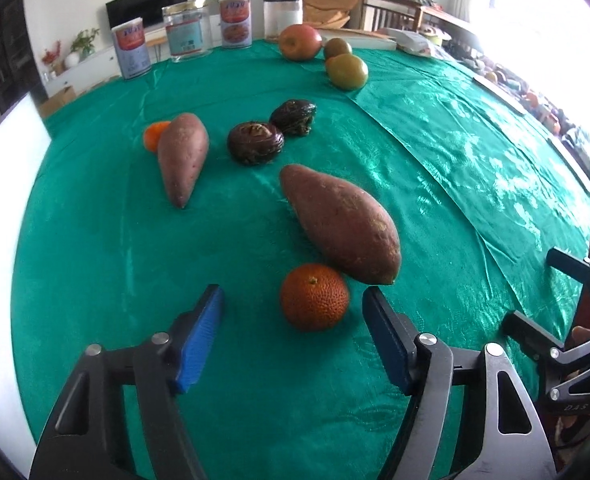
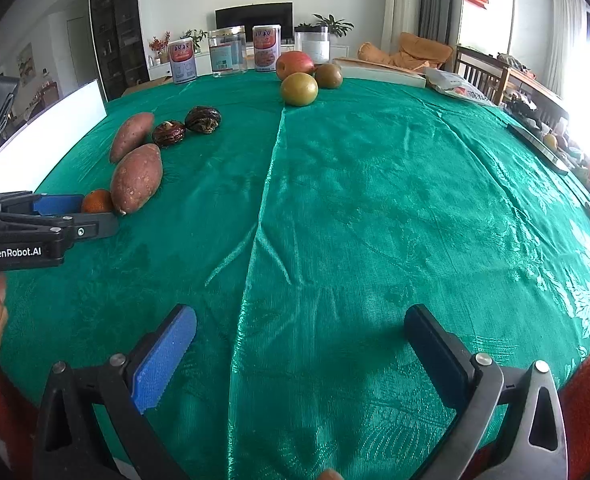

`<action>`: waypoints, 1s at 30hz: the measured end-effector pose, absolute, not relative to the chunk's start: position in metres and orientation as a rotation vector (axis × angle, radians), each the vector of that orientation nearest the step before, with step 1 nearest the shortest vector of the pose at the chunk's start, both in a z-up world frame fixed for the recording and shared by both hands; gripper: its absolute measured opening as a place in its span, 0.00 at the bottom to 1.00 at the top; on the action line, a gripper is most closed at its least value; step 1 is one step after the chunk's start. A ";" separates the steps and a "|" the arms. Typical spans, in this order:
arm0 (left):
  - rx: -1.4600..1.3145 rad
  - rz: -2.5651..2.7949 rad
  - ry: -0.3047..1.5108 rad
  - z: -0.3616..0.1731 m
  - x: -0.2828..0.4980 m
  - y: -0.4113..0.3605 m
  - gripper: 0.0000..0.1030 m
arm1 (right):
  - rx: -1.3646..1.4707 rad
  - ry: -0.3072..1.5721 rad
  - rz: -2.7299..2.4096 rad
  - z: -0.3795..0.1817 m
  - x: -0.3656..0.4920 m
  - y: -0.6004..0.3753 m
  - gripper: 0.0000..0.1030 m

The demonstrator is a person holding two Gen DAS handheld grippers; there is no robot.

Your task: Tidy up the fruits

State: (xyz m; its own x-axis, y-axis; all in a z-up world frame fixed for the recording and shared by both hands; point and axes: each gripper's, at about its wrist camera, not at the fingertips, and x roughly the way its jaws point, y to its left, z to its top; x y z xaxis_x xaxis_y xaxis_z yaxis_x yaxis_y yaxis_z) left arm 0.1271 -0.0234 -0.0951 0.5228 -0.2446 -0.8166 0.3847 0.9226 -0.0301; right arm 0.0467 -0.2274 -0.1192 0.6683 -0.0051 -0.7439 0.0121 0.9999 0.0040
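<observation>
My left gripper (image 1: 293, 306) is open, its blue pads on either side of an orange mandarin (image 1: 314, 297) on the green cloth. A large sweet potato (image 1: 341, 224) lies just behind the mandarin, touching it. A second sweet potato (image 1: 183, 158) lies further left with another mandarin (image 1: 154, 135) behind it. Two dark brown round fruits (image 1: 255, 143) (image 1: 293, 117) sit mid-table. A red apple (image 1: 300, 42) and two green-brown fruits (image 1: 347, 71) (image 1: 337, 47) are at the far side. My right gripper (image 2: 300, 330) is open and empty over bare cloth; it shows at the left wrist view's right edge (image 1: 535, 292).
Several cans and jars (image 1: 187, 32) stand along the table's far edge, with a flat box (image 1: 359, 38) and bags to the right. A white board (image 2: 47, 140) stands off the table's left side. The left gripper (image 2: 75, 210) shows at the right wrist view's left edge.
</observation>
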 end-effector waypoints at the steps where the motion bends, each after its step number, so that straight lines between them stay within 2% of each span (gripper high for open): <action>1: 0.156 -0.384 0.942 -0.095 0.128 -0.025 0.65 | 0.009 0.837 -0.010 -0.120 0.047 -0.227 1.00; 2: 0.148 -0.387 0.928 -0.095 0.128 -0.025 0.57 | 0.009 0.836 -0.011 -0.120 0.047 -0.227 1.00; 3: 0.144 -0.392 0.921 -0.094 0.128 -0.026 0.35 | 0.009 0.834 -0.012 -0.120 0.047 -0.227 1.00; 4: 0.143 -0.394 0.927 -0.094 0.128 -0.026 0.30 | 0.009 0.834 -0.012 -0.120 0.047 -0.227 1.00; 15: 0.015 -0.101 0.878 -0.085 0.134 0.052 0.31 | 0.008 0.816 -0.017 -0.121 0.049 -0.225 1.00; 17: 0.007 -0.056 0.880 -0.093 0.136 0.058 0.46 | 0.008 0.810 -0.015 -0.121 0.048 -0.225 1.00; 18: -0.003 -0.031 0.886 -0.095 0.136 0.061 0.67 | 0.008 0.809 -0.013 -0.121 0.048 -0.225 1.00; 19: -0.018 0.006 0.881 -0.098 0.135 0.065 0.84 | 0.009 0.808 -0.012 -0.121 0.048 -0.225 1.00; 20: -0.030 0.037 0.871 -0.098 0.132 0.068 0.89 | 0.009 0.808 -0.011 -0.121 0.048 -0.225 1.00; 26: 0.004 0.076 0.908 -0.104 0.131 0.067 0.93 | 0.021 0.874 0.039 -0.116 0.054 -0.233 1.00; 30: -0.001 0.079 0.916 -0.106 0.130 0.069 0.96 | 0.073 0.889 0.104 -0.088 0.097 -0.251 1.00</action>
State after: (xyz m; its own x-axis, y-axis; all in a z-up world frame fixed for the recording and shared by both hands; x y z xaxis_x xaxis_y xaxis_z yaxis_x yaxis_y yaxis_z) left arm 0.1298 0.0685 -0.1059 0.6063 0.0681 -0.7923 -0.0686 0.9971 0.0332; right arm 0.0967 -0.2505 -0.0881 0.6258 0.1211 -0.7705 -0.0609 0.9924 0.1065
